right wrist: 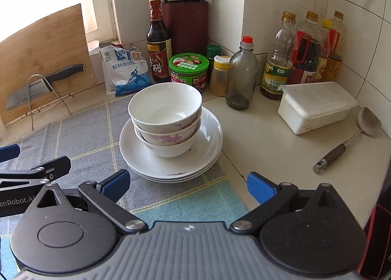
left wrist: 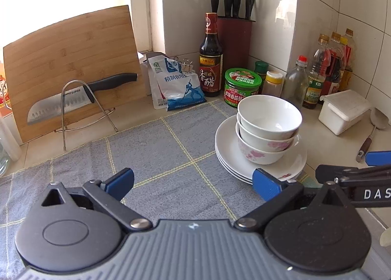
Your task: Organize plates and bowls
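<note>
Both tongs are gaping wide, gripping nothing: left tongs (left wrist: 193, 183), right tongs (right wrist: 188, 183). Three bowls (right wrist: 165, 119) are sitting nested on stacked plates (right wrist: 207, 143) at the right tongs' twelve o'clock, at the left tongs' one o'clock, on the cloth (left wrist: 156, 148) covering the table (right wrist: 264, 143).

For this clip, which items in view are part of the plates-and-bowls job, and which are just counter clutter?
Job items: stacked bowls; stacked plates beneath them; left gripper and right gripper, both open and empty.

Clutter: cutting board, knife, knife block, vinegar bottle, green-lidded jar, white lidded box, ladle.
</note>
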The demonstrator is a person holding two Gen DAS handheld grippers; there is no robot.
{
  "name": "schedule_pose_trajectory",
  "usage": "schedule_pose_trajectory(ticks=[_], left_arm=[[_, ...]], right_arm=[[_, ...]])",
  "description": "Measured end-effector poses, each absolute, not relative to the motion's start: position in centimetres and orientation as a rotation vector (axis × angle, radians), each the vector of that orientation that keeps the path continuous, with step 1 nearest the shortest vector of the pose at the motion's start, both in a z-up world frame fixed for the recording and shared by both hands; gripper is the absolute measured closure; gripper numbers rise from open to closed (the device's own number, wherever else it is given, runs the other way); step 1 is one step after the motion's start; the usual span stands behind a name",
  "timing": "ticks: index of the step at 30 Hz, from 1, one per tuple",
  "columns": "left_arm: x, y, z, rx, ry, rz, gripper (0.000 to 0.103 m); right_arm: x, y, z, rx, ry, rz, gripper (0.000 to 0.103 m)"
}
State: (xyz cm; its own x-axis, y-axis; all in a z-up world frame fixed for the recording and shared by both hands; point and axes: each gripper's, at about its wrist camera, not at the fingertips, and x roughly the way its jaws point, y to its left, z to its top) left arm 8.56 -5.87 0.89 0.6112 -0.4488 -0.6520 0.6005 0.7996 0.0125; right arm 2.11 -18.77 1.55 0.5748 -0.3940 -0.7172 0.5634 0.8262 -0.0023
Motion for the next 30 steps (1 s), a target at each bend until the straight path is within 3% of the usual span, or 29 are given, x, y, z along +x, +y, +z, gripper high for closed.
schedule_pose_trajectory(ticks=[30], left_arm=[[7.0, -5.6, 2.5, 0.222, 0.648, -0.584, 0.001]], right_arm=[[0.5, -18.4, 2.9, 0.238, 0.716, -0.558, 0.000]])
